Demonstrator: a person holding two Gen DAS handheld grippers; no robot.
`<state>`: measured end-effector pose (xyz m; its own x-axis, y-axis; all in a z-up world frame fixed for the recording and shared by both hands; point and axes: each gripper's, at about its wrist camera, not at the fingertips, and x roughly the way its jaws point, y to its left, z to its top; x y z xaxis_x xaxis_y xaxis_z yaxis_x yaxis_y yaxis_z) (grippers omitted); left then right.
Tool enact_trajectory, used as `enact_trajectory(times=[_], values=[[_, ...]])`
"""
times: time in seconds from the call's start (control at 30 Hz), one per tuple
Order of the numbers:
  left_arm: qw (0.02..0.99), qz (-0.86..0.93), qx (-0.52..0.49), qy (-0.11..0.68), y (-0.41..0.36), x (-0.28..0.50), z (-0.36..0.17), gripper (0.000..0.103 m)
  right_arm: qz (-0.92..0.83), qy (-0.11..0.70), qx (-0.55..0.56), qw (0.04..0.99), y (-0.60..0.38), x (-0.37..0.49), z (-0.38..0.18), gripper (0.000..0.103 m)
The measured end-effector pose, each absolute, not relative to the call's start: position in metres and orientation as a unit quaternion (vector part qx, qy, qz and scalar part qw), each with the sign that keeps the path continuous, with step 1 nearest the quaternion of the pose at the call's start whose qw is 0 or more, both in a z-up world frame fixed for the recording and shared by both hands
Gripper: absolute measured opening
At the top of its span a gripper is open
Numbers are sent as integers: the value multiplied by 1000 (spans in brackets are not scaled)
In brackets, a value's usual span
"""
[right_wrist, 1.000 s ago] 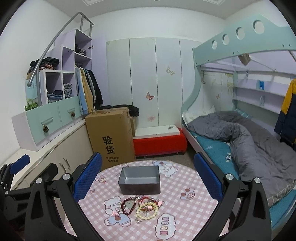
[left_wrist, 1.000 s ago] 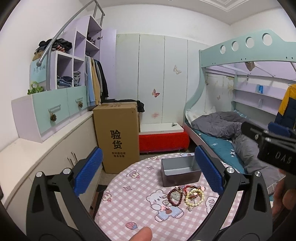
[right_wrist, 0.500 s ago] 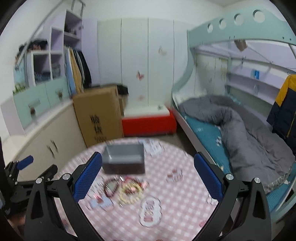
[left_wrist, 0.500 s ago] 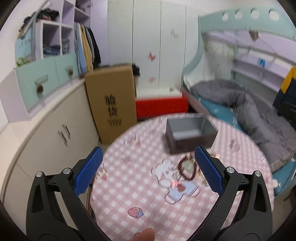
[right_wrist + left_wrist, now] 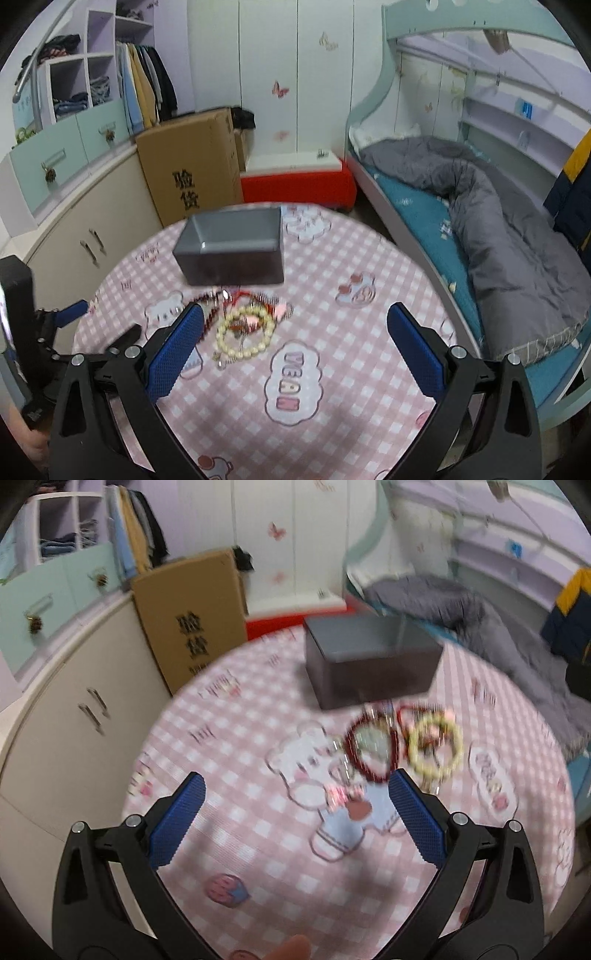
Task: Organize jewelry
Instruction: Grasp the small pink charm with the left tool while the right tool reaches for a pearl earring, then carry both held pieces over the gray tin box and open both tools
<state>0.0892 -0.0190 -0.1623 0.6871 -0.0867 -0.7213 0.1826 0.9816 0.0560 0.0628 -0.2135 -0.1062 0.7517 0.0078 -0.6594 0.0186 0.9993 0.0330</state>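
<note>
Tabletop point(image 5: 332, 266) bracelets point(image 5: 245, 334) lie beyond both jaws (gaping).

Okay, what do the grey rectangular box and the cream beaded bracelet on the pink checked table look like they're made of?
Grey rectangular box: probably moulded plastic or painted metal, with a smooth semi-matte skin, rounded corners and a soft sheen. Cream beaded bracelet: round glossy beads, pearl-like, possibly imitation pearl or plastic. Motion blur leaves both uncertain.
</note>
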Motion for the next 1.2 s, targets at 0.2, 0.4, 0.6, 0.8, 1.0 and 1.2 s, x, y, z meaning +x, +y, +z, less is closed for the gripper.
enact_trajectory(times=[0.2,0.4,0.6,0.8,1.0,1.2], values=[[904,-75,74,414,-24,106,-188,97,-8,385,21,923,-218,66,-127,96],[885,-107,63,448,-23,123,-207,75,0,409,33,912,-221,71,-145,96],[882,-159,70,438,-29,125,-206,29,51,445,36,893,-204,79,-172,93],[877,-179,50,443,-23,129,-204,13,113,474,43,872,-179,90,-199,64],[876,-182,25,445,-10,121,-204,13,133,458,29,878,-158,94,-205,47],[877,-182,8,444,1,115,-201,13,118,439,-23,891,-146,100,-212,13]])
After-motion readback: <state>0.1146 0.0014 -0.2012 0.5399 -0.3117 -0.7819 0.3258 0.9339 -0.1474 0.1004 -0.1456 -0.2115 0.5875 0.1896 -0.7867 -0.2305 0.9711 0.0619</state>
